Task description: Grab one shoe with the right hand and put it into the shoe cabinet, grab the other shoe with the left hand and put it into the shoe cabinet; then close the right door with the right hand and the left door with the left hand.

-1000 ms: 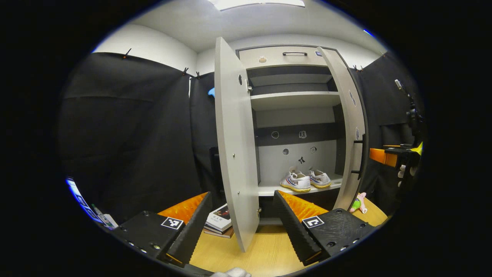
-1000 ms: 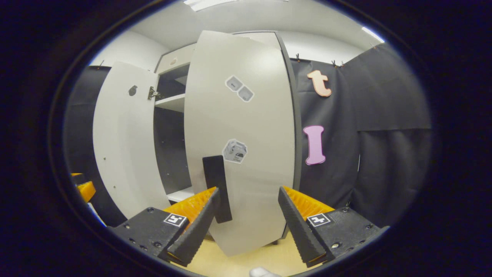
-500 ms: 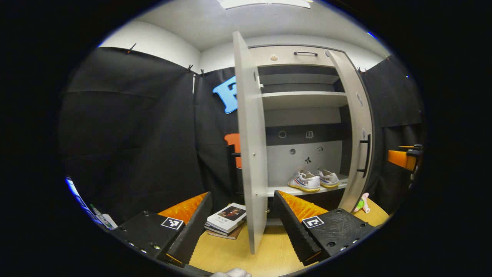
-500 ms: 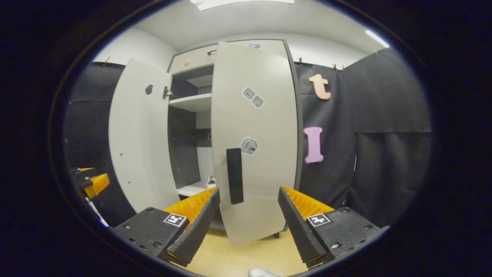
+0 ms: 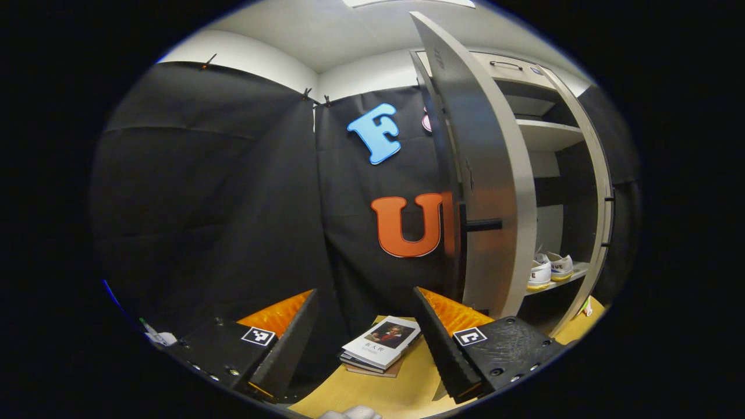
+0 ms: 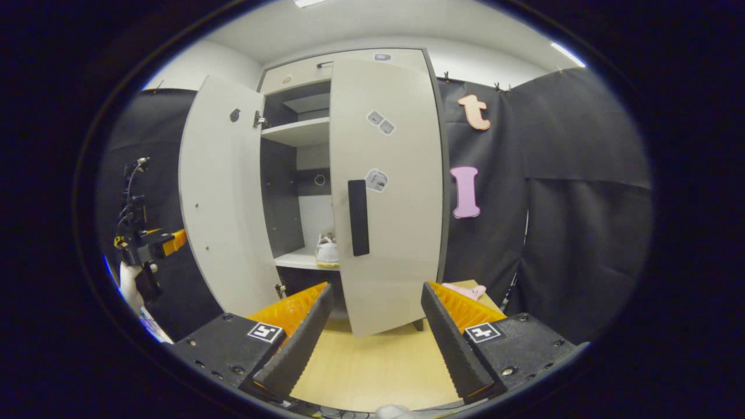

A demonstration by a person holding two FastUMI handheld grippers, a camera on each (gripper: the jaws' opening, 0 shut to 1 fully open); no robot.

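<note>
Two white shoes (image 5: 550, 269) stand side by side on the lower shelf of the pale grey shoe cabinet (image 6: 297, 131); one shoe (image 6: 327, 251) peeks out past the right door's edge. The right door (image 6: 387, 192), with a black handle (image 6: 358, 217), is nearly closed. The left door (image 5: 486, 180) stands wide open, its outer face turned toward my left gripper. My left gripper (image 5: 365, 334) is open and empty, to the left of that door. Open and empty too, my right gripper (image 6: 375, 334) sits back from the right door. The left gripper (image 6: 148, 247) shows far left in the right gripper view.
A stack of books (image 5: 381, 344) lies on the wooden floor (image 6: 378, 366) beside the left door. A small pink toy (image 6: 463, 290) lies at the cabinet's right foot. Black cloth walls close in on both sides.
The right door swung nearly closed and my right gripper drew back from it. My left gripper moved left, round to the outer side of the open left door.
</note>
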